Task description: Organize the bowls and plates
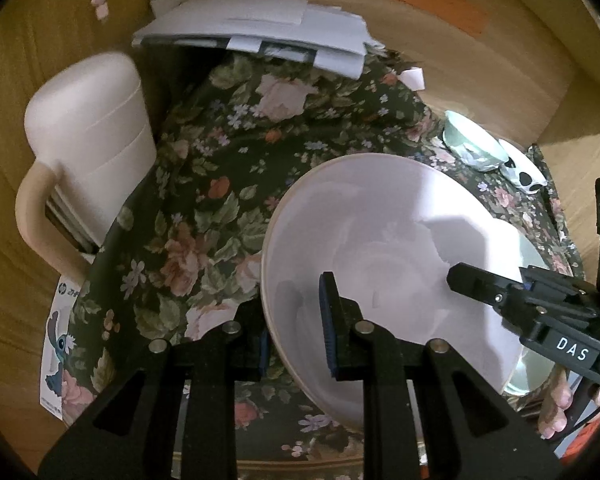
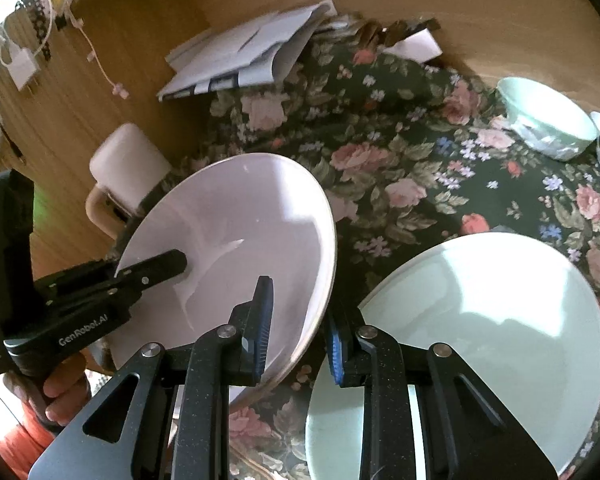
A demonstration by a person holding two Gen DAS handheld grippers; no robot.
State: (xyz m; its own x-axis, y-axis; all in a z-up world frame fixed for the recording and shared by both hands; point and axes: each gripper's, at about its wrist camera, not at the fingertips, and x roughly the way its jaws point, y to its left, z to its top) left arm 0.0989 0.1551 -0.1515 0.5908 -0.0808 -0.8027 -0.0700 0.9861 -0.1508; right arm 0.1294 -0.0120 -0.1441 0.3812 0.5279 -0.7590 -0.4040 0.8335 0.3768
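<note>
I have both grippers pitched steeply down over the floral-clothed counter [image 2: 420, 168], each clamped on an opposite rim of the same white plate [image 1: 380, 248].

In the left wrist view, my left gripper [image 1: 296, 320] has its jaws closed on the plate's near-left rim, one pad inside the dish, the other beneath. The plate sits tilted at the lower centre-right of the frame, and my right gripper [image 1: 480, 284] reaches in from the right edge, its finger lying across the plate's inside; fingers of a hand [image 1: 556, 404] show under it.

The right wrist view has that gripper's jaws shut on the plate's right rim at lower centre, and the left gripper entering from the left edge with a hand [image 2: 56, 392] wrapped on its handle. Only this view shows the pale green plate [image 2: 500, 320] fully, flat on the cloth at lower right; the other view shows just a sliver. A green bowl [image 2: 548, 124] sits at upper right, papers [image 2: 240, 56] at top centre.
</note>
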